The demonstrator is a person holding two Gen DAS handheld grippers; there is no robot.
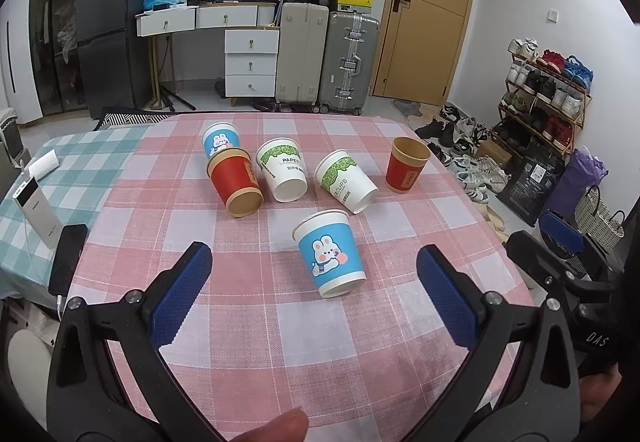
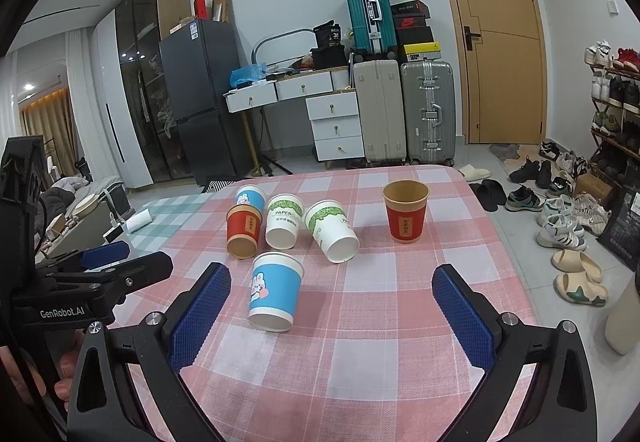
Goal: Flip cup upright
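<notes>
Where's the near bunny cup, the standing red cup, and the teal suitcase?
near bunny cup [image 1: 332, 256]: left wrist view, blue side wall.
standing red cup [image 2: 405, 223]: right wrist view, red sleeve.
teal suitcase [image 2: 369, 14]: right wrist view, front shell.

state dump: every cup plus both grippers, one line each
near blue bunny cup: on its side
far blue bunny cup: on its side
left red cup: on its side
right red cup: upright, mouth up
left green-leaf cup: on its side
right green-leaf cup: on its side
left gripper: open, holding nothing
right gripper: open, holding nothing
</notes>
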